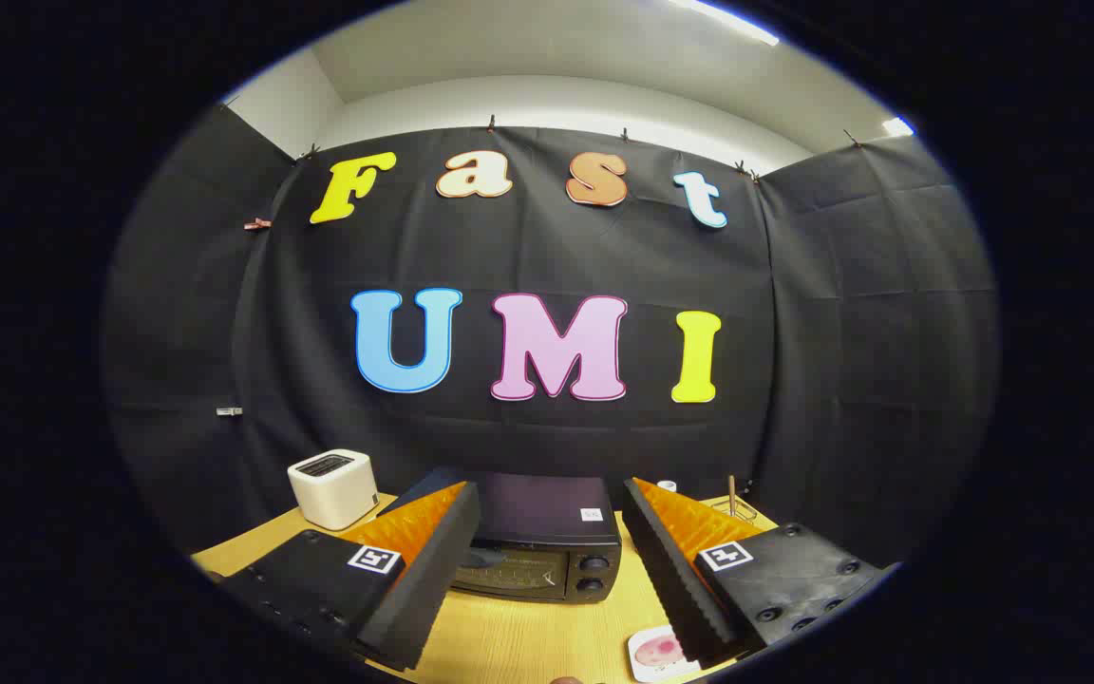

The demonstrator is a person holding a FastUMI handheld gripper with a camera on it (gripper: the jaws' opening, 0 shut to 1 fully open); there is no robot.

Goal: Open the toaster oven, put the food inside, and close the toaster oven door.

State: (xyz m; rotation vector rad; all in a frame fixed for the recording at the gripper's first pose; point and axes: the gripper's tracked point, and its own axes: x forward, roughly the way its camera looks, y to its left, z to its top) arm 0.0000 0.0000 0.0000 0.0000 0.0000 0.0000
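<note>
The gripper (pixel 552 560) hangs above the table with its two fingers spread wide and nothing held between them. The pads (pixel 433 560) face each other across a broad gap, and through that gap the table shows.

Just below the right finger, at the near side of the light wooden table (pixel 518 636), lies a small white square plate (pixel 658 655) carrying a pinkish round piece of food (pixel 658 651); the finger covers part of the plate's right side. The plate sits apart from the oven, nearer than it and to its right.

Beyond the fingers, framed in the gap between them, stands the black box-shaped toaster oven (pixel 542 546). Its glass door (pixel 509 573) is shut, so what is inside cannot be told. Two round black knobs (pixel 593 573) sit one above the other at the right of its front, and a small white sticker (pixel 592 514) marks its top.

Farther off to the left, beyond the left finger, a white rounded slot toaster (pixel 332 488) rests on the table near the back wall. Behind the right finger, a thin wooden stick (pixel 731 494) stands upright beside a small white object (pixel 667 485) too hidden to identify.
</note>
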